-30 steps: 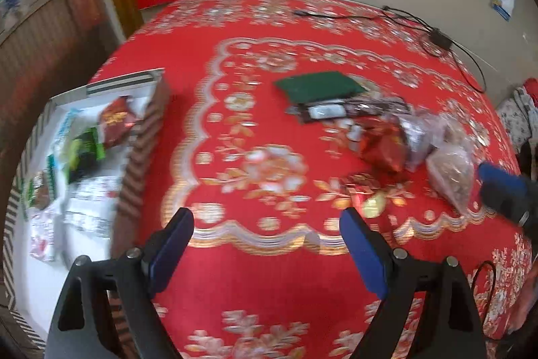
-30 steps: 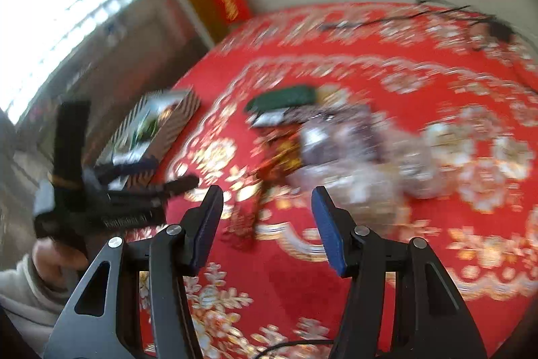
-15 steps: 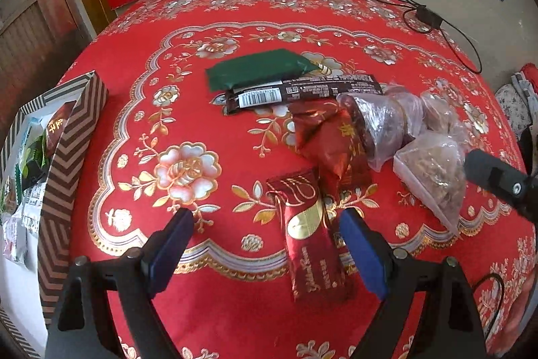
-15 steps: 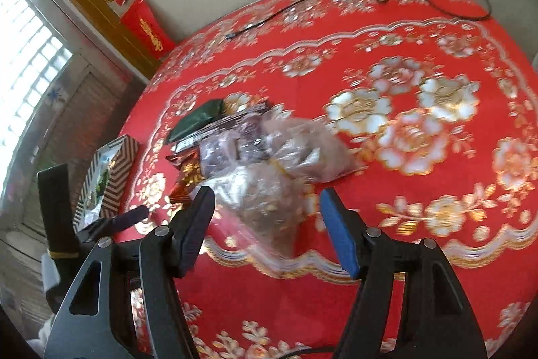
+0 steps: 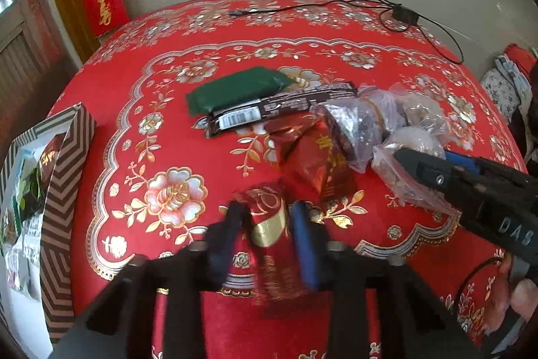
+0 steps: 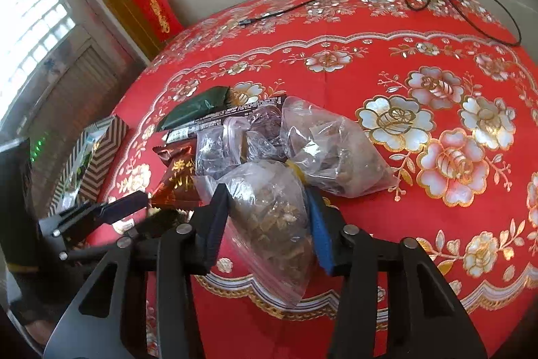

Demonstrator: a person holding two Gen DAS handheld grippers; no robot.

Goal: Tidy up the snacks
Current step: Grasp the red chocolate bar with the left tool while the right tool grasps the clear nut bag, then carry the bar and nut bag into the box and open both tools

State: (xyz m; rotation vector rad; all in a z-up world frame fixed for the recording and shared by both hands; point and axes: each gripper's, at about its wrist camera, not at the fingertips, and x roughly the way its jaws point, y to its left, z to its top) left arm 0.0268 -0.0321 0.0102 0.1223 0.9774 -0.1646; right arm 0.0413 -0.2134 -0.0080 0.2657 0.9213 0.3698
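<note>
While the left gripper [image 5: 269,224] narrows around the red packet [image 5: 269,244], squeeze its middle firmly; the right gripper [image 6: 269,217] straddles the clear bag [image 6: 272,217], jaws part-open, contact unclear.

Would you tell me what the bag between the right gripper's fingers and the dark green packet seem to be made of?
Bag: thin clear plastic film, glossy, apparently; its brown contents show through and it wrinkles. Green packet: probably matte plastic or foil wrapper, opaque, with little glare.
</note>
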